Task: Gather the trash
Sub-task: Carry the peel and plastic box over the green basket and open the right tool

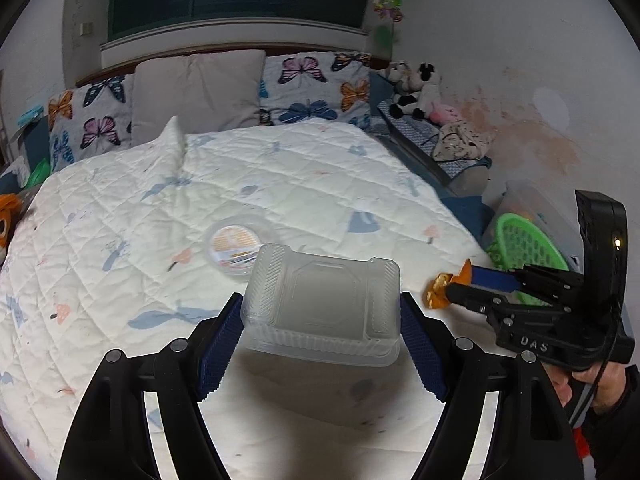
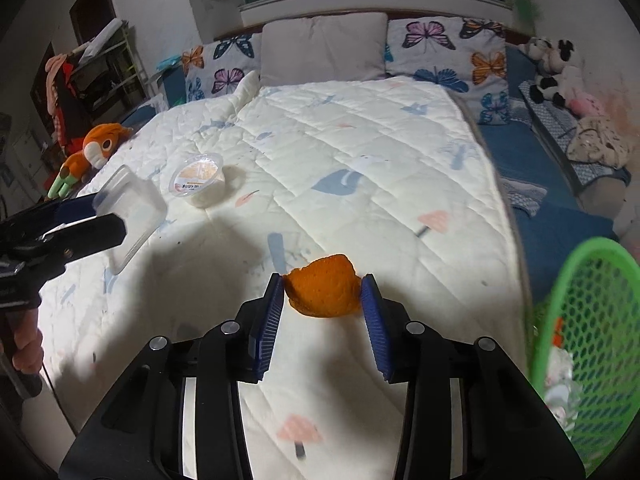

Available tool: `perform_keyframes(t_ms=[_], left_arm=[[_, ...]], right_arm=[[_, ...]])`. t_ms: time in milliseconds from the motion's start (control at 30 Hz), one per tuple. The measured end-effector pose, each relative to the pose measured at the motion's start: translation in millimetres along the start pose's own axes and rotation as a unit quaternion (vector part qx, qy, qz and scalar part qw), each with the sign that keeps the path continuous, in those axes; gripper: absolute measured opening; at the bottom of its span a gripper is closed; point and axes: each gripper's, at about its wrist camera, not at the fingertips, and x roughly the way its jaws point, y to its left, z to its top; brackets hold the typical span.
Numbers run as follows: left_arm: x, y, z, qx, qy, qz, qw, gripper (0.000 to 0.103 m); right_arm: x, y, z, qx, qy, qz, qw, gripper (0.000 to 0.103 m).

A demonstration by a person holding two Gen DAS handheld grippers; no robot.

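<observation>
My left gripper (image 1: 322,316) is shut on a clear plastic food box (image 1: 324,304) and holds it above the white quilt (image 1: 280,168). It also shows at the left of the right wrist view (image 2: 104,220), with the box (image 2: 132,208). My right gripper (image 2: 323,300) is shut on a piece of orange peel (image 2: 323,292) above the bed; it appears in the left wrist view (image 1: 450,286) with the peel (image 1: 440,288). A round plastic cup with an orange printed lid (image 1: 239,245) (image 2: 199,178) lies on the quilt. A green mesh basket (image 2: 596,344) (image 1: 524,252) stands right of the bed.
Butterfly pillows (image 2: 444,46) and a grey pillow (image 2: 324,46) line the headboard. An orange plush toy (image 2: 94,150) lies at the bed's left edge. Stuffed animals (image 2: 554,68) and cloths sit on a blue side bench (image 2: 560,224) at right. A rack (image 2: 100,72) stands far left.
</observation>
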Motion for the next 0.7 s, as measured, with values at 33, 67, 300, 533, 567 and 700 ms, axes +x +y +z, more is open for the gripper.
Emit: perform_keyframes(t_ms=[33,67,300,533,567,700], left_arm=[[-0.8,-6.2,0.7,0.005,-0.002,-0.003,1.0000,0.074],[-1.2,-10.7,1.3,0.008,-0.002,-0.006,0.9999,0.074],[4.1,-60.3,7.8,0.037,0.001,-0.042,0.9984,0.074],[18.1,-116.2,16.2,0.070,0.009,-0.078,0.9945,0.074],[20.7,-126.2,17.7,0.076,0.011,-0.084,0.9935,0.074],[28.2,-157.3,22.0,0.094,0.013,-0.100,0.9904,0.074]], right_arm=[[-5.1,-2.0,-2.8,0.002,-0.003,-0.002,1.000,0.041],[-10.4,-4.2,-5.9,0.005,-0.006,-0.003,1.000,0.041],[-54.0,-33.0,-27.7,0.034,-0.028,-0.027,0.999,0.041],[-92.3,-75.5,-48.6,0.072,-0.043,-0.068,0.994,0.041],[-96.9,-81.6,-51.1,0.078,-0.045,-0.074,0.993,0.041],[-113.9,-103.5,-61.6,0.097,-0.050,-0.097,0.989,0.041]])
